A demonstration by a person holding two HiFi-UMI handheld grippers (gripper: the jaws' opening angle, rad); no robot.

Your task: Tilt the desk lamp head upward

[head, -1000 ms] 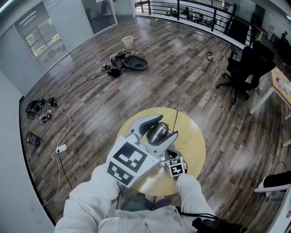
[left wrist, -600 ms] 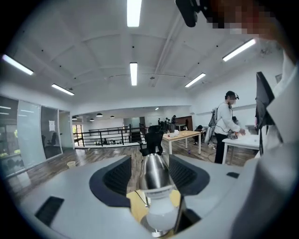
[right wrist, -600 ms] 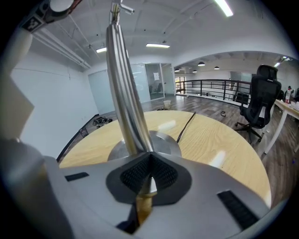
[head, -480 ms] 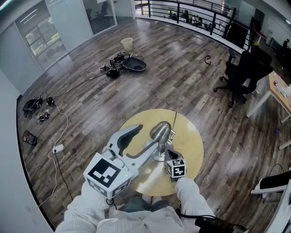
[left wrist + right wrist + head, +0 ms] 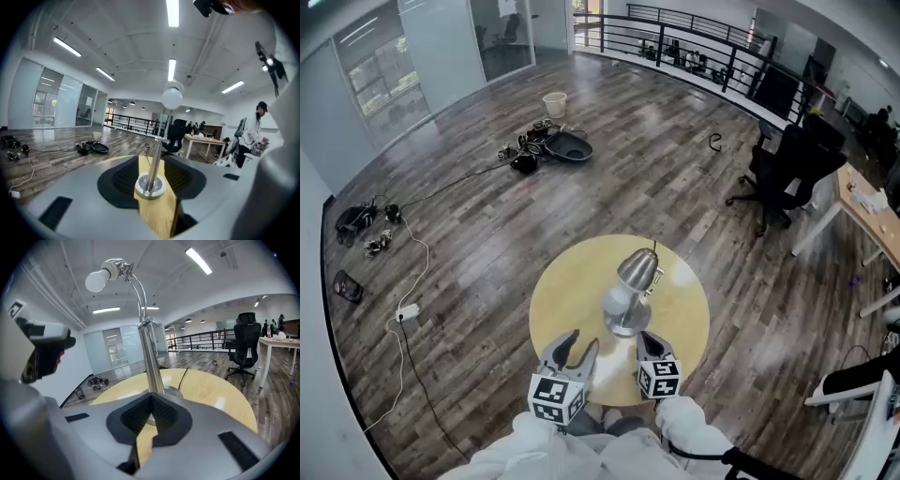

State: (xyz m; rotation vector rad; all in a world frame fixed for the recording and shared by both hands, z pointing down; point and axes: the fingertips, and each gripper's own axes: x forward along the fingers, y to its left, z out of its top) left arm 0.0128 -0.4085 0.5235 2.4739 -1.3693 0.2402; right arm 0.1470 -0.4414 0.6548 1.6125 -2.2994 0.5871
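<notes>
The silver desk lamp (image 5: 630, 291) stands on the round yellow table (image 5: 562, 291), its head (image 5: 638, 268) above the round base (image 5: 623, 325). In the right gripper view its pole (image 5: 149, 359) rises to the bare bulb (image 5: 97, 281). My left gripper (image 5: 579, 345) sits low at the table's near edge, short of the base (image 5: 150, 184). Its jaws have just been closing and are open, with nothing between them. My right gripper (image 5: 645, 337) is close in front of the base, its tips (image 5: 151, 397) together and apart from the pole.
A black office chair (image 5: 783, 164) and a desk (image 5: 865, 202) stand to the right. Cables and black gear (image 5: 548, 145), a bin (image 5: 554, 103) and a power strip (image 5: 401, 312) lie on the wood floor. A person (image 5: 258, 129) stands at the far right.
My left gripper, which had its jaws around the lamp head, has come off it and dropped back to the table's near edge. The right gripper has drawn back a little from the base.
</notes>
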